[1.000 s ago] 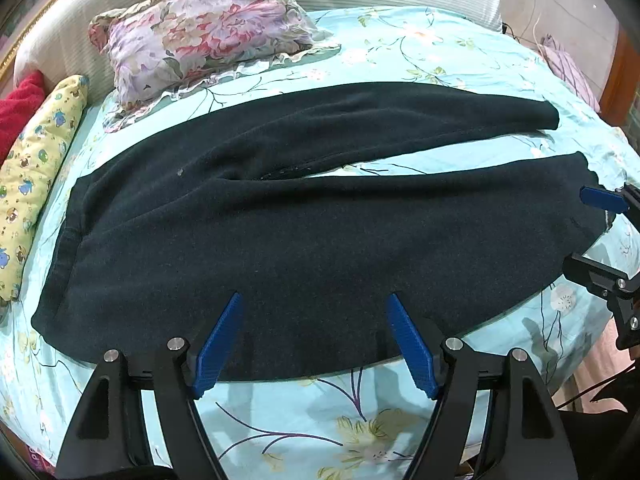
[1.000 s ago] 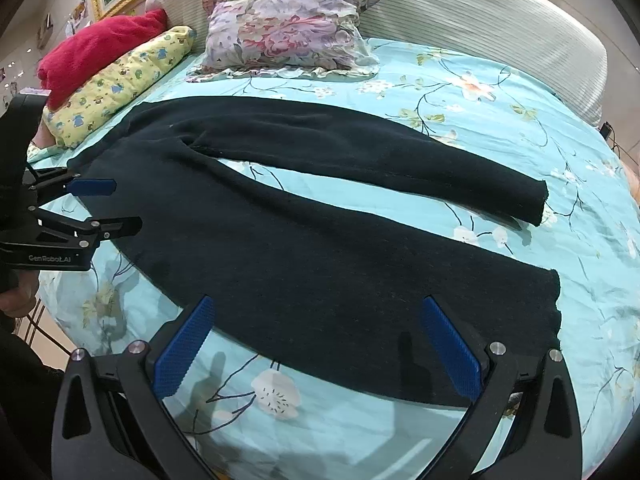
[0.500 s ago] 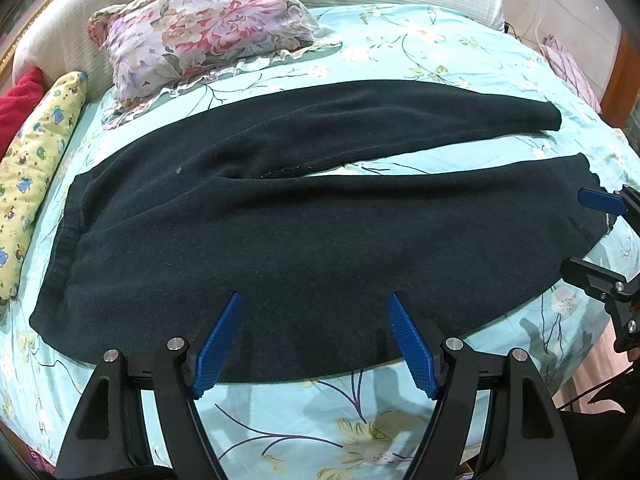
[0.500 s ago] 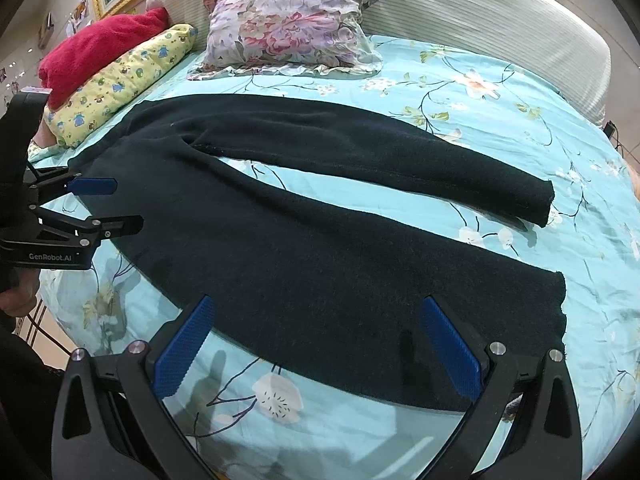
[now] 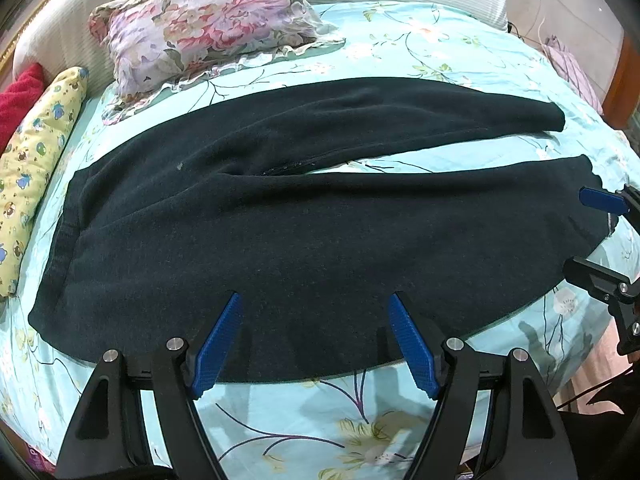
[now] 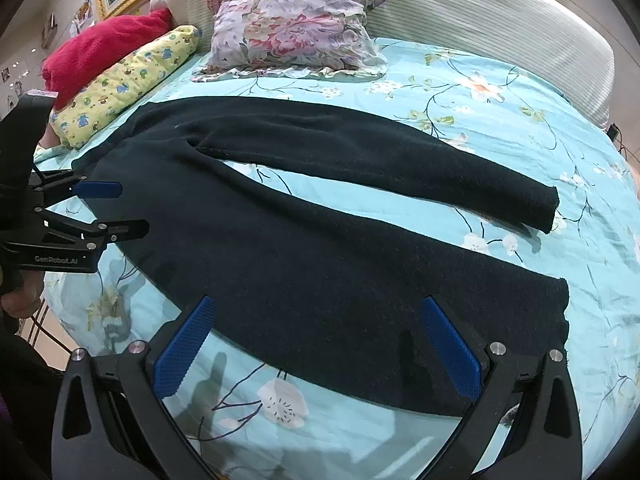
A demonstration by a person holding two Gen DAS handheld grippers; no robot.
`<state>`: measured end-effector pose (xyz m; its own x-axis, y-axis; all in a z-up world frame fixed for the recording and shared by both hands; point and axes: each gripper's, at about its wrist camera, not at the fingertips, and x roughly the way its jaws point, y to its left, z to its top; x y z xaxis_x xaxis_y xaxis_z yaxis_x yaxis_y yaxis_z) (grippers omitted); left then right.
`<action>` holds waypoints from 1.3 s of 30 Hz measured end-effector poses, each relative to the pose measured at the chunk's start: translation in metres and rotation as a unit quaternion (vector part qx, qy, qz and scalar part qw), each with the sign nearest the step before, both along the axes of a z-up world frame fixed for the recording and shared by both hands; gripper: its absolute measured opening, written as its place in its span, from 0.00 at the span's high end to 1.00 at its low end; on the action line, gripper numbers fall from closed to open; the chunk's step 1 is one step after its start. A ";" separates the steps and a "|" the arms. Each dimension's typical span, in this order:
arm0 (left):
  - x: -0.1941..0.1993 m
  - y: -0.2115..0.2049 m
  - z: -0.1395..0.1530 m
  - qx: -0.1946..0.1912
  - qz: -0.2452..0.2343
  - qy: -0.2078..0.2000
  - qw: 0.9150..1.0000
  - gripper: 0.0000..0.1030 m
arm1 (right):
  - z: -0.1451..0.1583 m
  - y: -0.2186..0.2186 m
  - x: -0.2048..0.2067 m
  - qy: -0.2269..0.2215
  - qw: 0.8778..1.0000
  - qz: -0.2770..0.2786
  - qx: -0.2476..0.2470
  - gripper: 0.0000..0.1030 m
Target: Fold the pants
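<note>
Dark pants (image 5: 320, 232) lie flat on the turquoise floral bedsheet (image 5: 304, 412), waistband to the left and both legs running right with a gap between them. My left gripper (image 5: 315, 300) hovers open over the near edge of the pants, close to the seat, with nothing between its blue pads. My right gripper (image 6: 318, 304) is open above the near leg of the pants (image 6: 320, 264), short of the cuff. Each gripper also shows in the other view: the right gripper (image 5: 588, 236) beside the near cuff, the left gripper (image 6: 128, 208) by the waistband. Both hold nothing.
A floral pillow (image 5: 208, 28), a yellow bolster (image 5: 32, 160) and a red cushion (image 6: 104, 56) lie near the white padded headboard (image 6: 480, 20). The rounded bed edge falls away just under the grippers. A hand (image 6: 20, 300) holds the left gripper's handle.
Both views have shifted only slightly. The pants lie as before and both grippers stay open.
</note>
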<state>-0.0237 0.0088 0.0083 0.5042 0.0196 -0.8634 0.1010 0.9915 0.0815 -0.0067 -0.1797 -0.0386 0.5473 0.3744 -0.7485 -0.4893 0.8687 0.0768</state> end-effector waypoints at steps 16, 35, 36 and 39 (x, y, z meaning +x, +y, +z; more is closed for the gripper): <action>0.003 0.000 -0.001 -0.002 0.004 0.004 1.000 0.26 | 0.001 -0.001 0.003 0.003 1.000 -0.004 0.003 0.00; 0.018 -0.008 0.001 -0.018 -0.022 0.017 0.999 0.26 | 0.018 -0.022 0.016 0.014 0.999 -0.031 0.037 0.01; 0.021 -0.009 0.002 -0.020 -0.026 0.018 0.999 0.26 | 0.019 -0.024 0.018 0.015 0.999 -0.034 0.039 0.01; 0.028 -0.009 0.002 -0.024 -0.031 0.023 0.999 0.26 | 0.022 -0.032 0.025 0.021 0.997 -0.045 0.053 0.01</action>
<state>0.0046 -0.0003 0.0103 0.4624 -0.0532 -0.8851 0.1655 0.9858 0.0272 0.0182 -0.2117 -0.0167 0.5516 0.4040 -0.7298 -0.4045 0.8947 0.1895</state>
